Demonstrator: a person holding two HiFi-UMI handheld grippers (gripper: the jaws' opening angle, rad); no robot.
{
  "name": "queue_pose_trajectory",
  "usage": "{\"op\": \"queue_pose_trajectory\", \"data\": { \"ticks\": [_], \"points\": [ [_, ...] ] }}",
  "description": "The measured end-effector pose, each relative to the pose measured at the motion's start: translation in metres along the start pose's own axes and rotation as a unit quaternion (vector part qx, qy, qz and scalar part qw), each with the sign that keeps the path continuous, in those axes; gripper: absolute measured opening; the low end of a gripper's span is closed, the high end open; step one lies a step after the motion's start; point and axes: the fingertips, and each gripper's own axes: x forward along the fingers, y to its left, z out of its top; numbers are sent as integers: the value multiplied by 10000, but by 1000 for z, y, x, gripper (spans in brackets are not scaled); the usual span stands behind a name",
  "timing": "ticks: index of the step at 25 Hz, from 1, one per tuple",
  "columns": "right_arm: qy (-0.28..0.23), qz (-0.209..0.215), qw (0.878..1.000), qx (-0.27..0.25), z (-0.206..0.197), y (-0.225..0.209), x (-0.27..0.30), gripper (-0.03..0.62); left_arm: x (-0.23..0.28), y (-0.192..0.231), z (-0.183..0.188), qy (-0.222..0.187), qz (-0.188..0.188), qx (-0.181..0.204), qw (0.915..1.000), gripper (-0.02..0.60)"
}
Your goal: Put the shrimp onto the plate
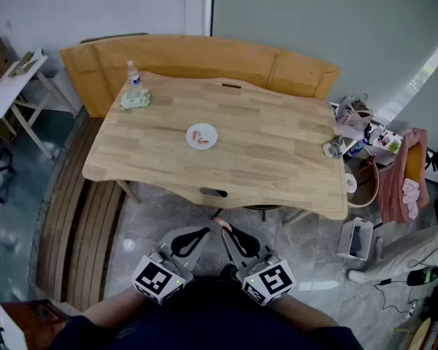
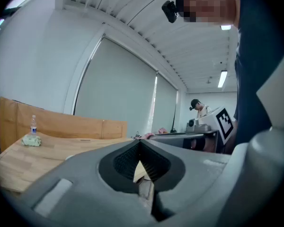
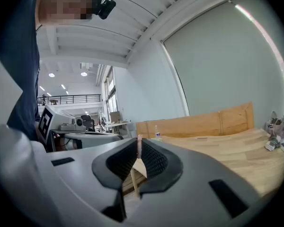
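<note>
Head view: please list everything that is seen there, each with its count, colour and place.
table: one, light wood, centre
bench: one, wood, behind the table
plate: one, white, middle of the table
plated shrimp: pink, count unclear, on the plate
bottle: one, clear, far left corner of the table
packet: one, pale green, beside the bottle
bin: one, white, floor at right
cloth: one, pink, hanging at right
left gripper: one, grey, bottom, shut, empty
right gripper: one, grey, bottom, shut on the held shrimp, pink
</note>
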Motion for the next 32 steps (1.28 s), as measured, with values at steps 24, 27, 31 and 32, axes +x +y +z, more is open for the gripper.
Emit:
{"op": "queue_pose_trajectory", "data": {
  "ticks": [24, 27, 31, 32],
  "points": [
    [-11, 198, 9997, 141, 0, -16, -22, 37, 15, -19, -1, -33, 186, -4, 9998, 6],
    [0, 316, 9993, 190, -4, -28, -30, 37, 24, -23, -3, -30, 368, 40, 9993, 6],
    [67, 493, 9985, 230, -11, -41, -35, 37, 29, -22, -4, -121, 696, 0, 9975, 5],
    [80, 515, 9984, 238, -12, -43, -36, 37, 30, -22, -5, -121, 750, -23, 9971, 5]
  ]
}}
